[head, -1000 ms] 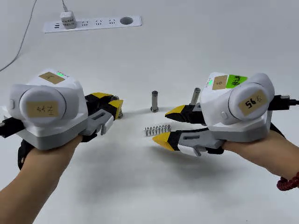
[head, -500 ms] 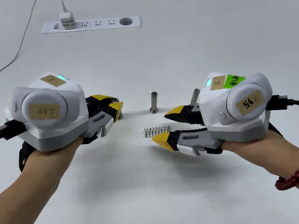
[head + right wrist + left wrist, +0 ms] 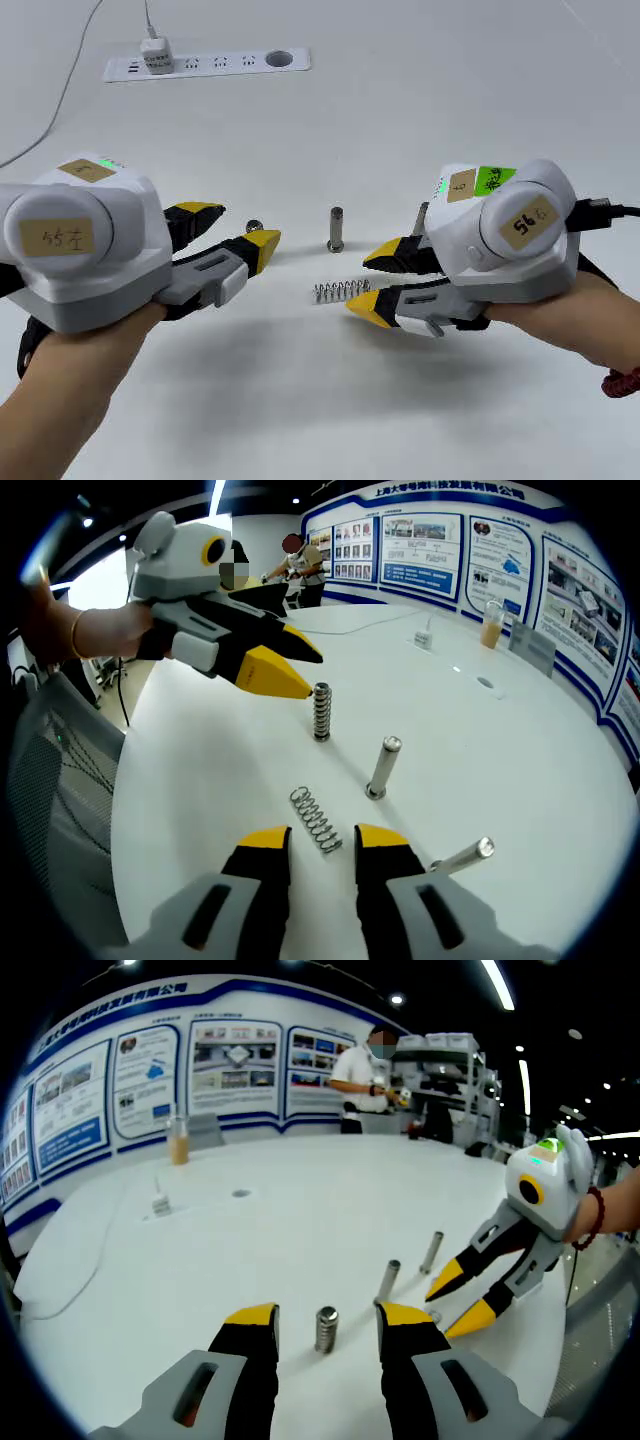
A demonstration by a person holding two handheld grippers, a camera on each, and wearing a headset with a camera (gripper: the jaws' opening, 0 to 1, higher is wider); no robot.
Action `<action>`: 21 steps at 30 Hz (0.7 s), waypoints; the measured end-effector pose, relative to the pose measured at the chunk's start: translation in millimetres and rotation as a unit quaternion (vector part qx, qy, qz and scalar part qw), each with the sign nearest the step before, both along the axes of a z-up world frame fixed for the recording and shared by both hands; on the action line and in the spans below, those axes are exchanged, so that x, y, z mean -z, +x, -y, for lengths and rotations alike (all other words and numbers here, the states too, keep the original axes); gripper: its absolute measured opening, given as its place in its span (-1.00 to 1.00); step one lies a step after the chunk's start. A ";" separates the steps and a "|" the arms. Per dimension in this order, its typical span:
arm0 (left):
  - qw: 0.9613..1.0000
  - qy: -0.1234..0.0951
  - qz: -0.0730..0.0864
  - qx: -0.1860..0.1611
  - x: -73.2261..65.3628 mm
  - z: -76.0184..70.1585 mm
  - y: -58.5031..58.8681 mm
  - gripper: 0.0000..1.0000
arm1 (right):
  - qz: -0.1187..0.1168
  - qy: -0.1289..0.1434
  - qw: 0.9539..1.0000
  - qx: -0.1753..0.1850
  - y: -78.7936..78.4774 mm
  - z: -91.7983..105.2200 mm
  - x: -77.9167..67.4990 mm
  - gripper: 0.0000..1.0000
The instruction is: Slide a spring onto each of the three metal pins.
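while one pin already wears its spring, the right gripper lines up on the loose one
the loose spring (image 3: 340, 291) lies flat on the table (image 3: 300, 400), just off the tips of the right gripper (image 3: 367, 280), whose fingers are spread and hold nothing; they sit either side of its line, likely so a short push forward brings it between them. from that spring in the head view, a bare pin (image 3: 336, 228) stands at 12 o'clock and a second bare pin (image 3: 421, 215) at about 2 o'clock, partly behind the right gripper. the sprung pin (image 3: 327, 1330) stands at 10 o'clock, near the tips of the left gripper (image 3: 248, 222) and in line with the gap between its fingers, which are spread too and grasp nothing, probably parked there clear of the right side's reach. two of the three pins are not yet filled.
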State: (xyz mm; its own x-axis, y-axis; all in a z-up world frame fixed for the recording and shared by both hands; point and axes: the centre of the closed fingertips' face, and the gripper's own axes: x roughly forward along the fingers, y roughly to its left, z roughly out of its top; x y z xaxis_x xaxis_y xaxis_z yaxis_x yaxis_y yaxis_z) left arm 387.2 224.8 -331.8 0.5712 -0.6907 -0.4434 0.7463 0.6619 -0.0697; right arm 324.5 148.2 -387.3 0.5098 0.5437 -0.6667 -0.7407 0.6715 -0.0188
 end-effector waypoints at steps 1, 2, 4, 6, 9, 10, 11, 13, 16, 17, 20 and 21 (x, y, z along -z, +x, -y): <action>1.000 -0.001 0.001 -0.001 -1.2 -1.0 -0.6 -0.14 | 0.000 -0.002 1.000 -0.003 0.0 0.1 0.2 -0.49; 1.000 -0.002 0.002 -0.002 -3.0 -2.1 -1.6 -0.10 | -0.002 -0.005 1.000 -0.008 -0.9 -0.2 1.1 -0.50; 1.000 -0.008 -0.001 -0.004 -5.4 -3.5 -3.7 -0.02 | -0.002 -0.013 1.000 -0.019 -1.7 -0.5 2.8 -0.53; 1.000 -0.008 -0.002 -0.003 -6.2 -4.0 -5.5 0.05 | -0.003 -0.017 1.000 -0.026 -1.6 -1.0 4.1 -0.55; 1.000 -0.006 -0.001 -0.004 -7.1 -5.8 -7.7 0.12 | -0.002 -0.025 0.999 -0.037 -1.7 -1.0 6.3 -0.57; 1.000 -0.006 -0.002 -0.003 -7.2 -6.2 -8.4 0.15 | -0.002 -0.026 0.999 -0.039 -1.6 -1.2 6.6 -0.58; 1.000 -0.006 -0.003 -0.002 -7.2 -6.4 -9.3 0.17 | -0.002 -0.028 0.999 -0.043 -1.8 -1.3 6.9 -0.59; 1.000 -0.007 -0.005 -0.001 -7.4 -6.7 -11.3 0.22 | 0.000 -0.033 0.998 -0.051 -1.4 -1.1 7.7 -0.61; 1.000 -0.004 -0.005 -0.001 -6.9 -7.2 -12.8 0.31 | 0.001 -0.039 0.998 -0.059 -0.6 -1.3 8.6 -0.64; 1.000 0.000 -0.003 0.000 -6.2 -7.9 -13.1 0.36 | 0.001 -0.042 0.997 -0.063 -0.5 -1.4 9.2 -0.65; 1.000 0.003 -0.001 0.000 -6.2 -8.8 -13.7 0.40 | 0.000 -0.044 0.997 -0.069 -0.2 -2.3 10.9 -0.67; 1.000 0.003 -0.001 0.000 -6.2 -9.1 -13.9 0.42 | 0.000 -0.045 0.997 -0.069 -0.3 -2.4 11.4 -0.69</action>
State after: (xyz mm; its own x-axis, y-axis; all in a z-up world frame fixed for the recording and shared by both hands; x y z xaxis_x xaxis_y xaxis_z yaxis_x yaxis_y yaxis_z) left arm 373.3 233.9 -325.5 0.5701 -0.6882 -0.4488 0.7461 0.6624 -0.0680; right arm 324.1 150.6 -398.7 0.4331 0.5474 -0.7161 -0.8265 0.5581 -0.0733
